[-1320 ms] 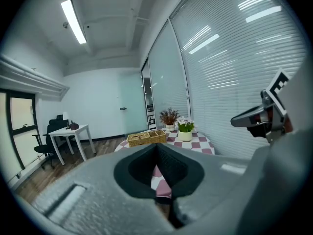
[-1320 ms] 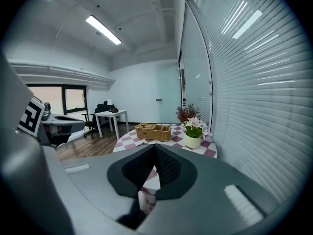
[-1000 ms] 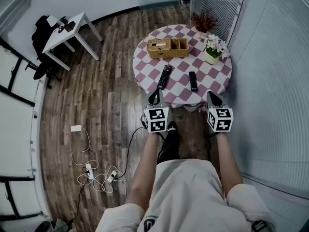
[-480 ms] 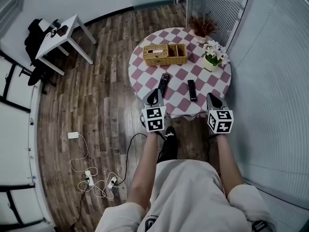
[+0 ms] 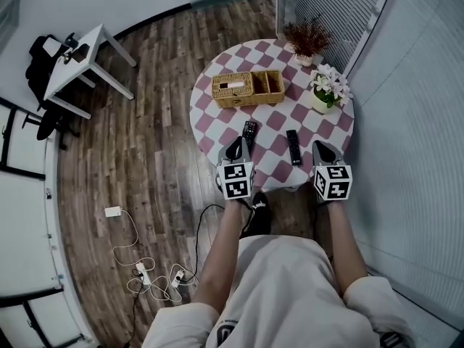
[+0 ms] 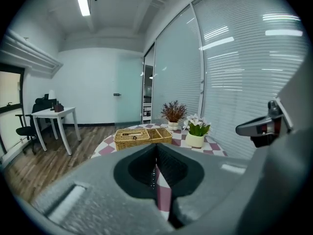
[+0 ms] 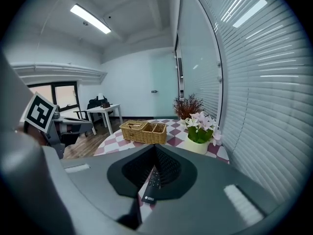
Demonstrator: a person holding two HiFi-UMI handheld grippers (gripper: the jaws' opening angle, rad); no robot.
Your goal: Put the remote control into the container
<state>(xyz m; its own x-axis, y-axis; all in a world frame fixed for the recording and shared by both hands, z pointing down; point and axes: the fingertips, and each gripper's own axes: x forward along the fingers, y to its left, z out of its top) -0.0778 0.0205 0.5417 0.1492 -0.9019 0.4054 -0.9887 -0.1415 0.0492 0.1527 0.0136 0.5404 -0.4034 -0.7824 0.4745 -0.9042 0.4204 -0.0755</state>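
Two black remotes lie on the round checkered table: the left remote just beyond my left gripper, and the right remote between the two grippers, also in the right gripper view as the remote close beyond the jaws. A wicker basket with compartments sits at the table's far side; it shows as the basket and the basket in the gripper views. My right gripper hovers at the table's near right edge. Both grippers are shut and hold nothing.
A white pot of flowers and a dried red plant stand at the table's right and far side. A white side table with a black chair is at far left. Cables and a power strip lie on the wooden floor. Blinds line the right.
The person has stepped closer to the table, so both grippers now reach over its near edge. The left gripper's tip has come close to the left remote. Both jaws stayed shut.
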